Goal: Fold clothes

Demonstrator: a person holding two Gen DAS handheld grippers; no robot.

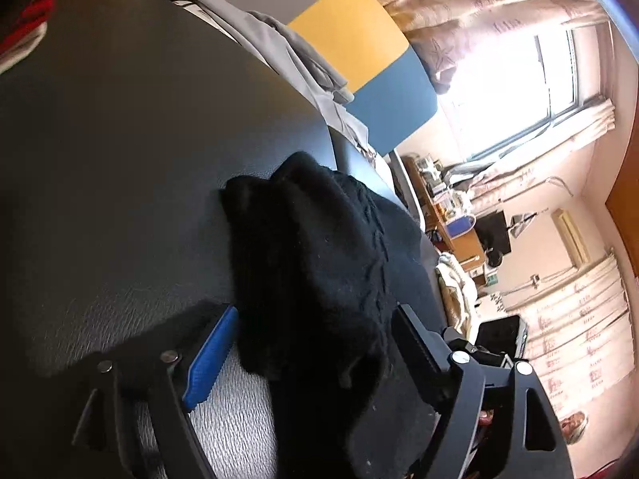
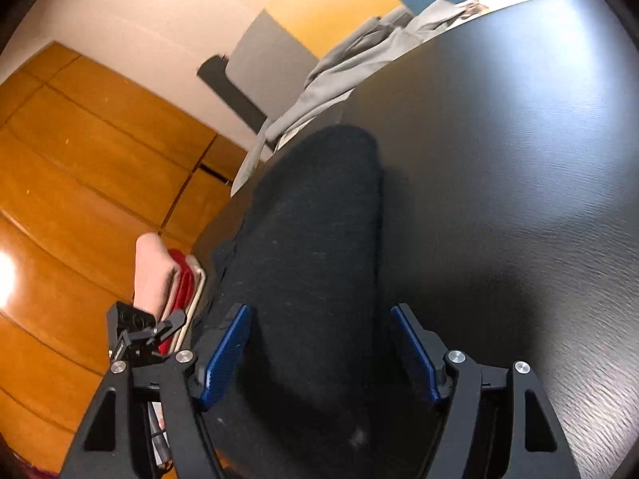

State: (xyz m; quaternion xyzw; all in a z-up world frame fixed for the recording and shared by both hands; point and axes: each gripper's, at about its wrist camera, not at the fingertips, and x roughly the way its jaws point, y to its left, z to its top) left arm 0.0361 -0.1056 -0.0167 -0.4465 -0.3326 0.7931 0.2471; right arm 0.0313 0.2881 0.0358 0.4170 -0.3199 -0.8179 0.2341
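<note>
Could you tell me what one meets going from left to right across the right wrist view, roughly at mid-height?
Wooden floor → black garment → dark table.

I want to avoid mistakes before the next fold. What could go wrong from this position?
1. Both hand-held grippers, left and right, stand open around the black garment; closing now may pinch only one layer, so the fold could come out uneven.
2. The garment lies at the edge of the table; a pull might drag it off.
3. The grey cloth beyond could get caught.
</note>
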